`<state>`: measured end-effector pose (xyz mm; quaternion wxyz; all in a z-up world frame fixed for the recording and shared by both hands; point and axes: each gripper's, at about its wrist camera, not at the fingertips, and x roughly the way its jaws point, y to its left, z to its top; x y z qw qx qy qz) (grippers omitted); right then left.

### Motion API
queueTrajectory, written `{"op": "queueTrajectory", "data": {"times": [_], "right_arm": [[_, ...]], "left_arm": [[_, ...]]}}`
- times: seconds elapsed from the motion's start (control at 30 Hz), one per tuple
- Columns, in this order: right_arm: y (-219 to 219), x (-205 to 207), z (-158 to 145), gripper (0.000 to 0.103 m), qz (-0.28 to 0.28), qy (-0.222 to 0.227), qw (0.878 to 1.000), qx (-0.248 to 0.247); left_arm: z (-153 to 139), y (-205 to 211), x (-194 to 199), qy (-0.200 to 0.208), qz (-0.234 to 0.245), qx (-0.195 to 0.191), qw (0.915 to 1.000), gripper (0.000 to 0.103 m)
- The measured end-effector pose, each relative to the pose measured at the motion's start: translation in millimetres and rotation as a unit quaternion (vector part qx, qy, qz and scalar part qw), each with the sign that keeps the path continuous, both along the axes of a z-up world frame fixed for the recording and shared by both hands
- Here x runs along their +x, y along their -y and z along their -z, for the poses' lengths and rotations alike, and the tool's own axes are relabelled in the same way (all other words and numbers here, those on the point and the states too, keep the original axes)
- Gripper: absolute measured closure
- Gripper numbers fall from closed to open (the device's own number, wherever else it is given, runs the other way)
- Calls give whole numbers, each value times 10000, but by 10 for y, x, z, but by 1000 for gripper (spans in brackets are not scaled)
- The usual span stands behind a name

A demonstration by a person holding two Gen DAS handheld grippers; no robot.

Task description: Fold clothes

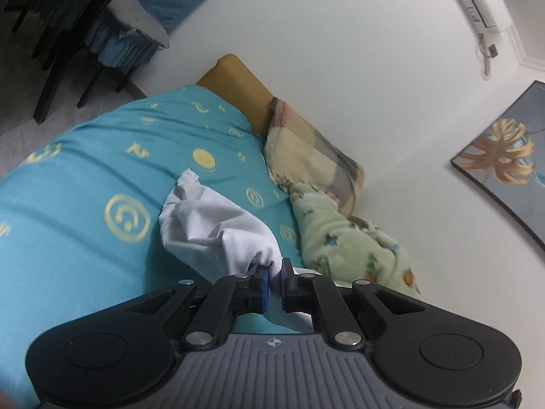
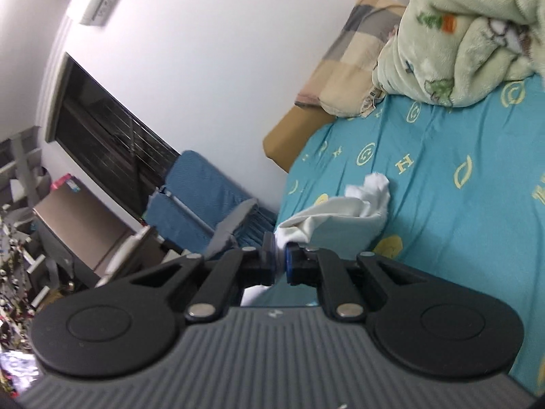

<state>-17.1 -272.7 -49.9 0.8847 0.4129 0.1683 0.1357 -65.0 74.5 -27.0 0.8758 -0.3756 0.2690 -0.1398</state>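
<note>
1. The turquoise bedsheet [image 2: 442,211] carries a yellow print. In the right wrist view a serif letter "H" [image 2: 404,163] stands in the middle of the sheet, just right of the far end of the white cloth.
2. Far from that letter, toward the green blanket, sit ringed marks that look like a "C" or "G" [image 2: 513,92]; which one cannot be told.
3. In the left wrist view the same sheet shows a large ringed mark [image 1: 127,218] at near left, its letter unclear.
4. The air conditioner's label [image 1: 475,17] is too small to read.
</note>
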Motion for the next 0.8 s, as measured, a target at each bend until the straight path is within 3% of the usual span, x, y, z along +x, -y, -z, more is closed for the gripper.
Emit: {"op": "queueTrajectory", "data": {"times": [0.2,0.33,0.47,0.6,0.7,0.8], "right_arm": [[-10,-782,-2,94,242,-53,9997,-88],[-25,-479,-120,94,318,-216,9990,-205],[-35,-16,-259,94,373,-421,9980,-296],[-46,447,-398,93,428,-626,9964,-386],[-132,949,-454,93,476,-560,9932,-903],[-211,1385,-301,93,447,-364,9899,-1297]], "left_arm": [[-3,-21,-695,-147,95,-227,9996,96],[-68,-46,-592,-163,147,-271,9994,96],[-262,36,-117,-162,175,-1,9997,95],[-415,163,673,-265,81,459,9986,95],[-397,272,1253,-247,11,879,9958,95],[-209,351,1645,-152,-59,1240,9922,95]]}}
